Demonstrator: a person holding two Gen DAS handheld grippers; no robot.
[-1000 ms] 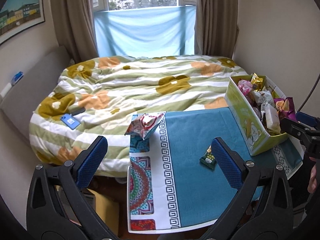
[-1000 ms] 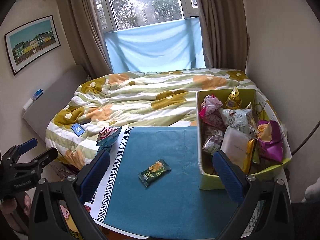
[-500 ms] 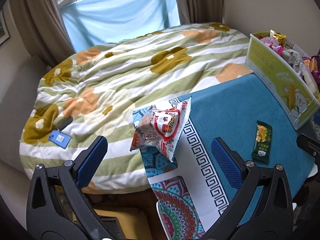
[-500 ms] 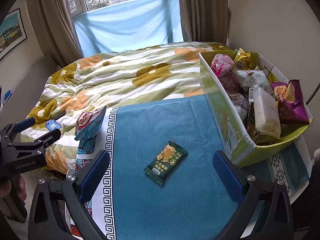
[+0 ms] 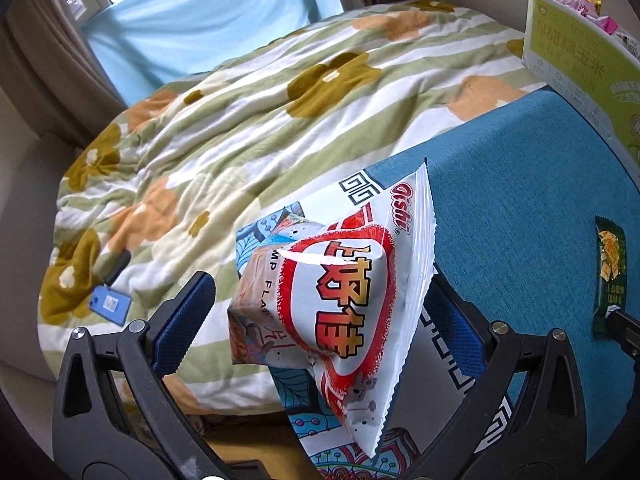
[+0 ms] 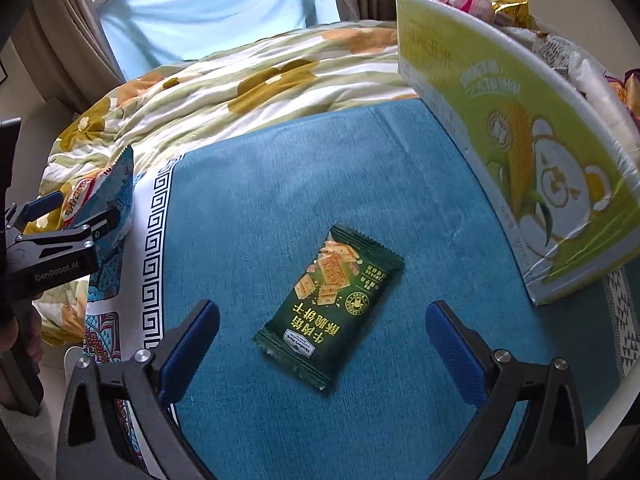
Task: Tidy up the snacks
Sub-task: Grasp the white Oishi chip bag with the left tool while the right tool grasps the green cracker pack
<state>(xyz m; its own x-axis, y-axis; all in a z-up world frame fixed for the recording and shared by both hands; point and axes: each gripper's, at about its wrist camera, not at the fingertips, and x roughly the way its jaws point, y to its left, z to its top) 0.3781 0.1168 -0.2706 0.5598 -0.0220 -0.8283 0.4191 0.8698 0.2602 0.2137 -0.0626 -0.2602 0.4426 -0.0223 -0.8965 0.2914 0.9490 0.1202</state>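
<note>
A puffy white and red snack bag (image 5: 344,300) stands at the left edge of the blue tablecloth (image 5: 520,208). My left gripper (image 5: 316,320) is open, its blue pads on either side of the bag and close to it. A flat dark green cracker packet (image 6: 332,304) lies on the cloth in the right wrist view, with my right gripper (image 6: 320,340) open just above it, one pad on each side. The green cardboard box (image 6: 520,128) full of snacks stands at the right. The green packet (image 5: 610,276) also shows at the right edge of the left wrist view.
A flowered quilt (image 5: 240,120) covers the bed behind the table. A blue phone (image 5: 110,304) lies on the quilt at the left. The left gripper (image 6: 60,240) shows at the left edge of the right wrist view, by the table's patterned border.
Both grippers have come down and forward. The snack bag now fills the space between the left pads, and the green packet lies between the right pads. Both stay open.
</note>
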